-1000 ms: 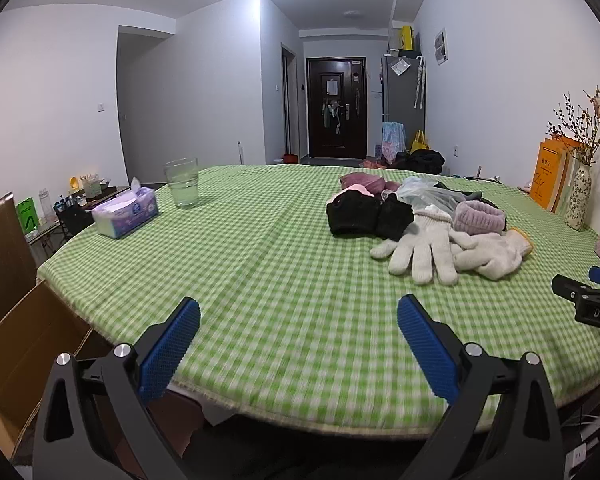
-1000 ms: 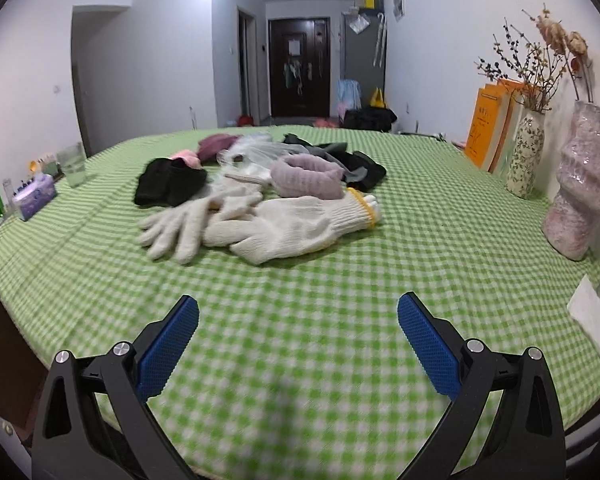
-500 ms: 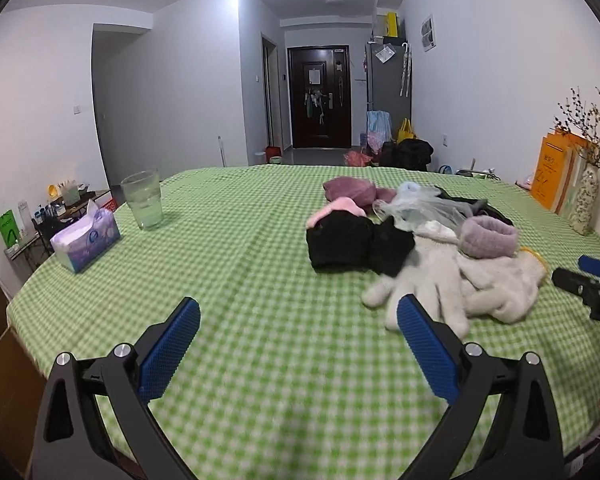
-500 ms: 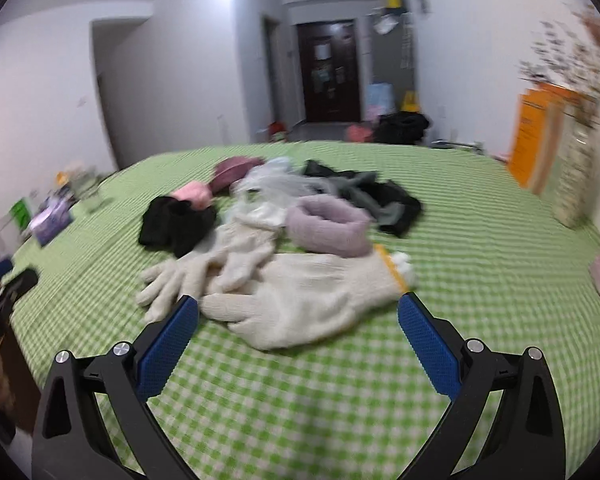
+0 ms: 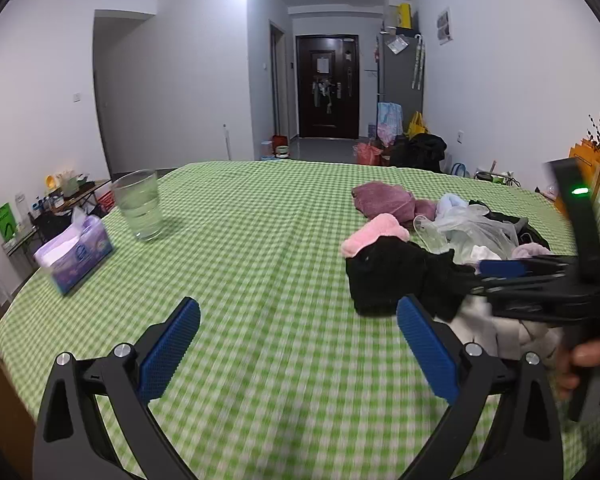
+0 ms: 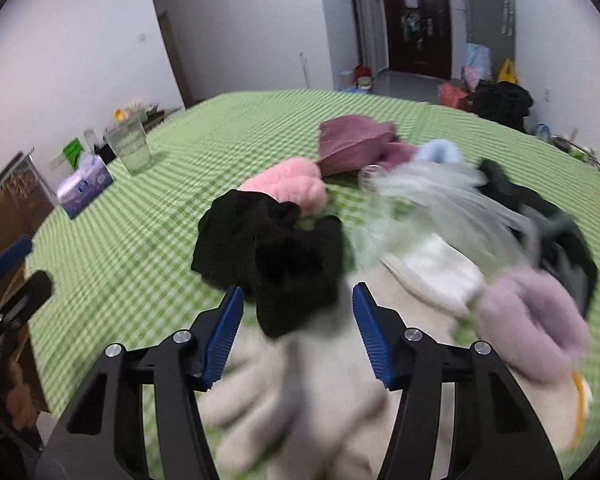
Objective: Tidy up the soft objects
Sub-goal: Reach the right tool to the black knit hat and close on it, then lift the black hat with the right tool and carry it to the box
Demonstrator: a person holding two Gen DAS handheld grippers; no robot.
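Item: pile of soft objects, laid on a green checked tablecloth [image 5: 260, 240].

- Black gloves [image 6: 268, 248]: found at the pile's near left edge, a pink fluffy piece [image 6: 292, 184] touching them at 12 o'clock.
- White knit glove [image 6: 300, 392]: spread flat at 6 o'clock of the black gloves, fingers toward the camera, blurred.
- Mauve cloth [image 6: 352, 140] and a pale blue piece [image 6: 438, 152]: placed at the far side of the pile.
- Clear plastic bag [image 6: 428, 196]: lain across the middle.
- Lilac fuzzy cuff [image 6: 536, 320]: seen at 3 o'clock of the white glove.
- Right gripper [image 6: 298, 332]: jaws half spread and closing, the white glove and black glove edge seen between them; no pad contact could be told.
- Left gripper [image 5: 296, 344]: jaws spread wide over bare cloth, nothing held.
- Drinking glass [image 5: 138, 208] and tissue pack [image 5: 74, 256]: stood well apart at 9 o'clock of the pile.
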